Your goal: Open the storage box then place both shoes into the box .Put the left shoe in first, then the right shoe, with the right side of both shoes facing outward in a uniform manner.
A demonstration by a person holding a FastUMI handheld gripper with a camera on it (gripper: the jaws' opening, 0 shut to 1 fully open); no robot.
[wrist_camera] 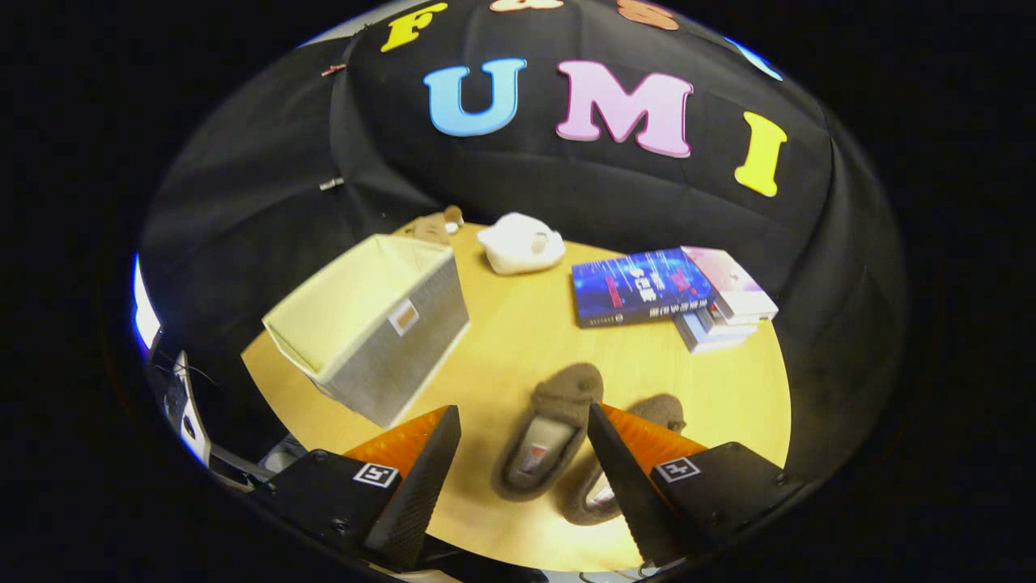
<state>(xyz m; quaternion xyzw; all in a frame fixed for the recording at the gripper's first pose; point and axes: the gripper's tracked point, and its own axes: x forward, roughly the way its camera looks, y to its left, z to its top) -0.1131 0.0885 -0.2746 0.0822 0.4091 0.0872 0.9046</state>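
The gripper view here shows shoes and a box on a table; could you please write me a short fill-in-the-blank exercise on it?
1. The storage box has its top ____.
2. The gripper has its fingers ____, above the two slippers.
3. Both slippers lie on the ____.
4. Beyond the slippers, a blue book lies beside a ____ of books.

Missing words: open; apart; table; stack

Right slipper partly behind finger.
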